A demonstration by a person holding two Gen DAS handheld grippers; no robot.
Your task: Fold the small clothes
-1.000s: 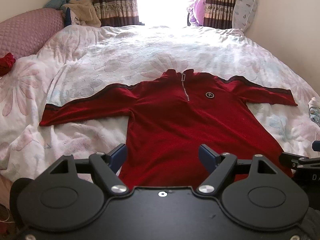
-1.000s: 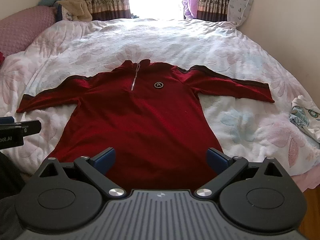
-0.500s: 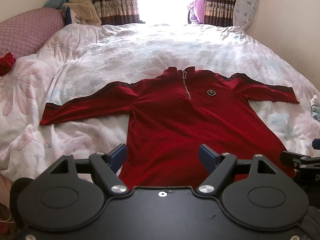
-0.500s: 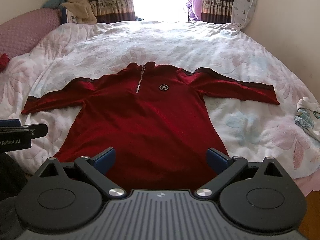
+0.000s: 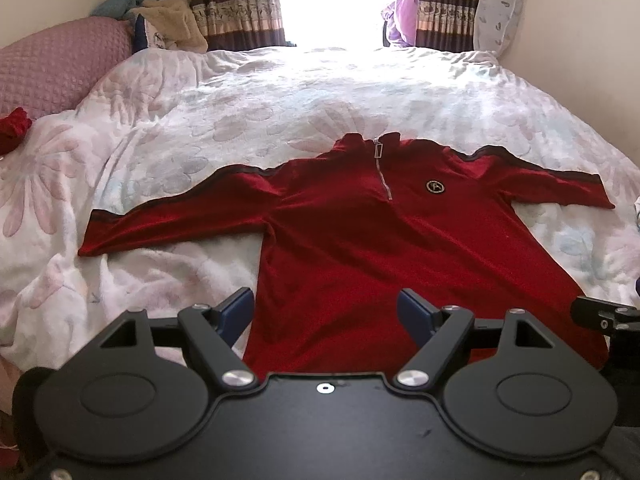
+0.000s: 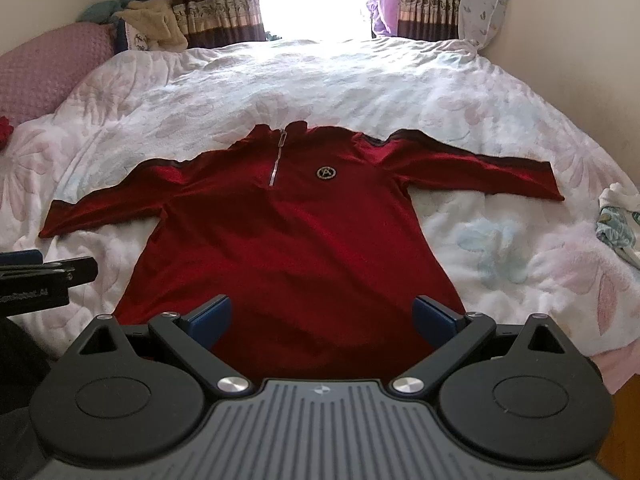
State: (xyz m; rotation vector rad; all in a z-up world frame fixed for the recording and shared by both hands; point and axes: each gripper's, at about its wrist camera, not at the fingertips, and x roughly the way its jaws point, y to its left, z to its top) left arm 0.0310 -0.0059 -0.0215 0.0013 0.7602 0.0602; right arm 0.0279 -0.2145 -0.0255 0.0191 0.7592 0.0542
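Red shirt (image 5: 400,248) flat on bed (image 5: 280,96), sleeves spread. Left gripper (image 5: 326,312) and right gripper (image 6: 322,316) hover near hem, fingers apart, empty.

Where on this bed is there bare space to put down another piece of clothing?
The widest bare stretch of quilt lies beyond the red top's collar, up to the curtains. A smaller patch sits below its right sleeve, short of the patterned cloth at the bed's edge. The middle is filled by the top; both open grippers hover at its hem.
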